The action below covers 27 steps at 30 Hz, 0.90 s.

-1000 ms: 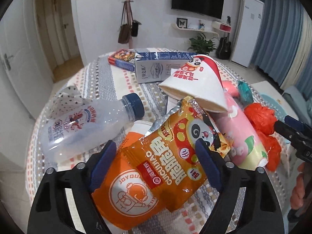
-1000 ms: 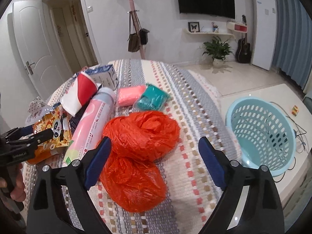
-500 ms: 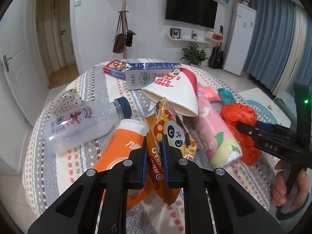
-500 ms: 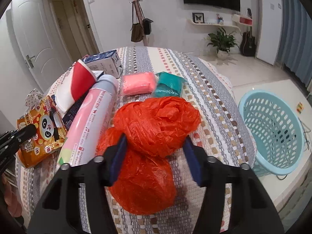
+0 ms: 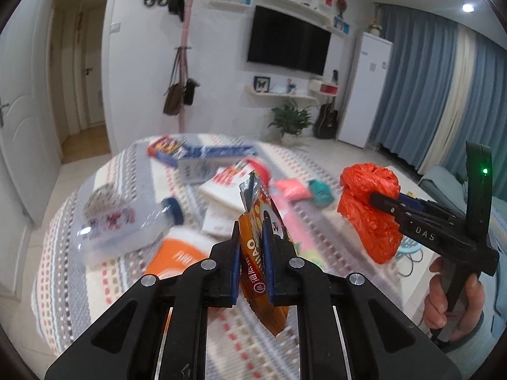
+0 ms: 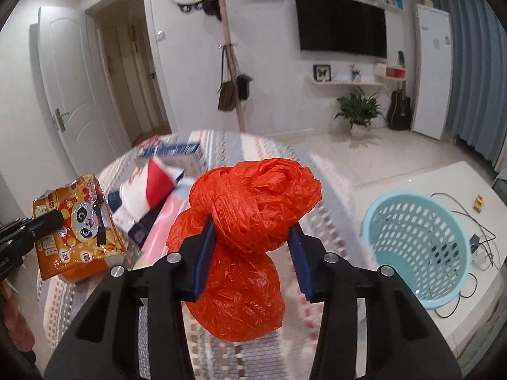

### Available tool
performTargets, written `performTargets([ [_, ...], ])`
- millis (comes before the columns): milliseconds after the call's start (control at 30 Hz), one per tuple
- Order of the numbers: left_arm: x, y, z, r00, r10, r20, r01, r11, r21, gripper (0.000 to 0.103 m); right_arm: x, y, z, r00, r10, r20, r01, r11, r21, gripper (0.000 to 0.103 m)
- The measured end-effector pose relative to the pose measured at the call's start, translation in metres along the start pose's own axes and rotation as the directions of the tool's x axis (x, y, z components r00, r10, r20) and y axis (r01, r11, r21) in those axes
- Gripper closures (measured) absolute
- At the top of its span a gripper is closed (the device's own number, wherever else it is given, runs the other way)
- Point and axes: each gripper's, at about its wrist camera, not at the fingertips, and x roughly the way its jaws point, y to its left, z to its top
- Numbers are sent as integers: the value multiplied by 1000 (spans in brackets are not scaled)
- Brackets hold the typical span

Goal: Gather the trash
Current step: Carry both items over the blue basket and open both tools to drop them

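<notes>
The left gripper (image 5: pixel 250 262) is clenched flat on the orange snack bag (image 5: pixel 258 247), which stands on edge between the blue pads, its torn silver top up and its lower end hanging below them, clear of the table (image 5: pixel 63 262). In the right wrist view the same bag (image 6: pixel 76 224) shows its panda face at the near left edge of the table, pinched by the left gripper's black tip.

The right gripper (image 6: pixel 253 250) has the knotted red plastic bag (image 6: pixel 250 243) between its blue pads; its jaws are closing and the pads press into the narrow waist of the bag, one lobe bulging above them and one below. From the left wrist the red bag (image 5: pixel 369 209) hangs off the table's right edge, and a hand (image 5: pixel 450 297) grips the tool's handle.

The pale blue laundry basket (image 6: pixel 415 247) stands on the floor off the table's right edge, to the right of the red bag and apart from it; what can be seen of its inside holds nothing.

On the striped table, blurred: an orange pouch (image 5: pixel 177 256) just beyond the left gripper, a clear bottle with a blue cap (image 5: pixel 126 224) lying toward the left edge, a pink tube (image 6: pixel 168 218) behind the red bag, a white-and-red paper cup (image 6: pixel 149 186) on its side, pink and teal packets (image 5: pixel 304 190) mid-table, and a blue-and-white carton (image 5: pixel 206 158) at the far edge.
</notes>
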Motion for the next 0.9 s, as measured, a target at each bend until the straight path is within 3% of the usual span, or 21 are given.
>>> performTargets([
  [233, 15, -53, 39, 994, -64, 88, 59, 996, 64, 90, -19, -53, 22, 989, -128, 68, 125, 991, 54, 62],
  [433, 60, -120, 69, 986, -146, 86, 134, 982, 129, 90, -23, -117, 32, 967, -244, 70, 231, 962, 148, 62],
  [700, 131, -199, 80, 970, -241, 20, 233, 954, 188, 90, -4, -194, 17, 907, -421, -19, 416, 886, 207, 62],
  [900, 190, -240, 67, 976, -210, -55, 217, 945, 243, 90, 23, -228, -4, 873, -468, -137, 487, 840, 238, 61],
])
